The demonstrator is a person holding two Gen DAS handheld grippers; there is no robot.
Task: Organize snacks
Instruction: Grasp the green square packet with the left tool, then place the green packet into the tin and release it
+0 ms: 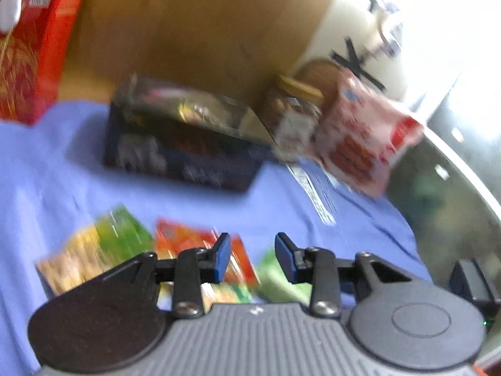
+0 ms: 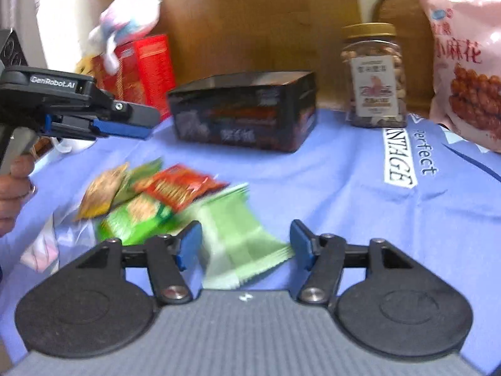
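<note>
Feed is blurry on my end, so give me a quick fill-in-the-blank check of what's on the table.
1. The jar has a ____ lid.
2. The cloth under the snacks is ____.
3. The dark box stands open at its ____.
4. The packet in front of the right gripper is ____.

Missing words: gold; blue; top; green

lilac cloth [image 2: 313, 194]; green packet [image 2: 238, 238]; black box [image 2: 244, 112]; red carton [image 2: 147, 69].

Left hand-held gripper [image 1: 253, 257] jaws narrowly apart, right hand-held gripper [image 2: 245, 244] jaws wider, both angled downward
</note>
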